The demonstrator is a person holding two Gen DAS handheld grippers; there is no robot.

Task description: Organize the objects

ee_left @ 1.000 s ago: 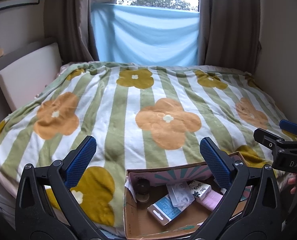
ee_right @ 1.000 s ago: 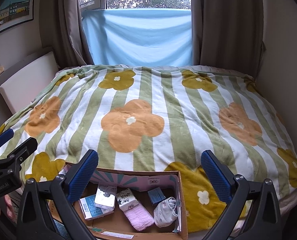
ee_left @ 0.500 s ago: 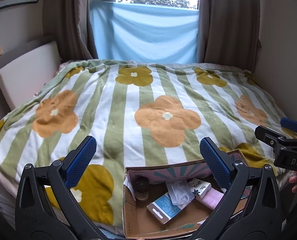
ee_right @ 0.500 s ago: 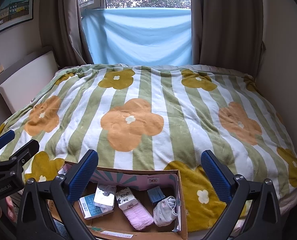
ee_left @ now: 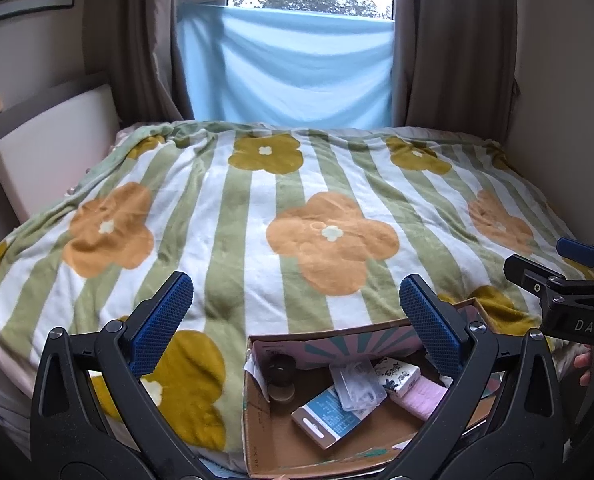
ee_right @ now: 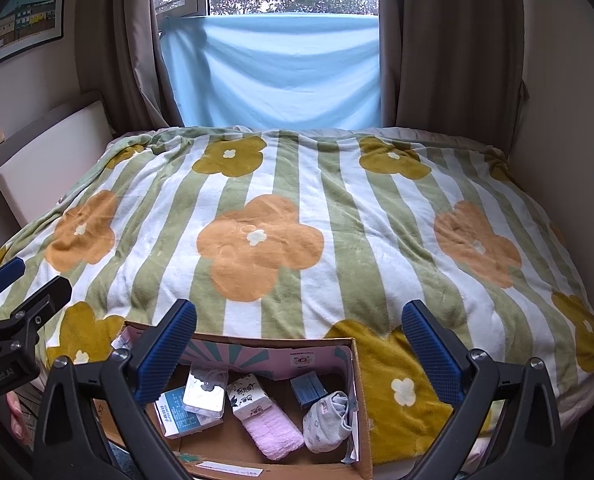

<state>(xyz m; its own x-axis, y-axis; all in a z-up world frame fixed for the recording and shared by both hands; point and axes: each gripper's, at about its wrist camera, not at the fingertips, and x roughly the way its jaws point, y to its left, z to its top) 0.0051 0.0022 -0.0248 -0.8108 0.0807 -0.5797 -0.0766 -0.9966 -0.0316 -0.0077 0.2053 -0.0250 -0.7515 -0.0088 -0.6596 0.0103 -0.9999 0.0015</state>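
Note:
An open cardboard box [ee_left: 257, 432] [ee_right: 361, 400] stands at the near edge of the bed. Inside lie a blue-and-white packet [ee_left: 329, 414] [ee_right: 179, 412], a clear plastic case [ee_left: 359, 384] [ee_right: 205, 390], a patterned tissue pack [ee_left: 397, 372] [ee_right: 251, 394], a pink cloth [ee_left: 423, 396] [ee_right: 275, 434], a dark jar [ee_left: 281, 374], a small blue box [ee_right: 308, 388] and a grey sock bundle [ee_right: 329, 420]. My left gripper [ee_left: 297, 328] is open and empty above the box. My right gripper [ee_right: 299, 352] is open and empty above it too.
A striped green-and-white blanket with orange and mustard flowers [ee_left: 297, 216] [ee_right: 297, 216] covers the bed. A white headboard cushion [ee_left: 49, 152] is at the left. Brown curtains and a blue sheet [ee_left: 289, 72] hang at the window beyond. Walls close both sides.
Both grippers have barely moved. The left view has shifted slightly, so the box sits a little lower and further left in it. Both stay open.

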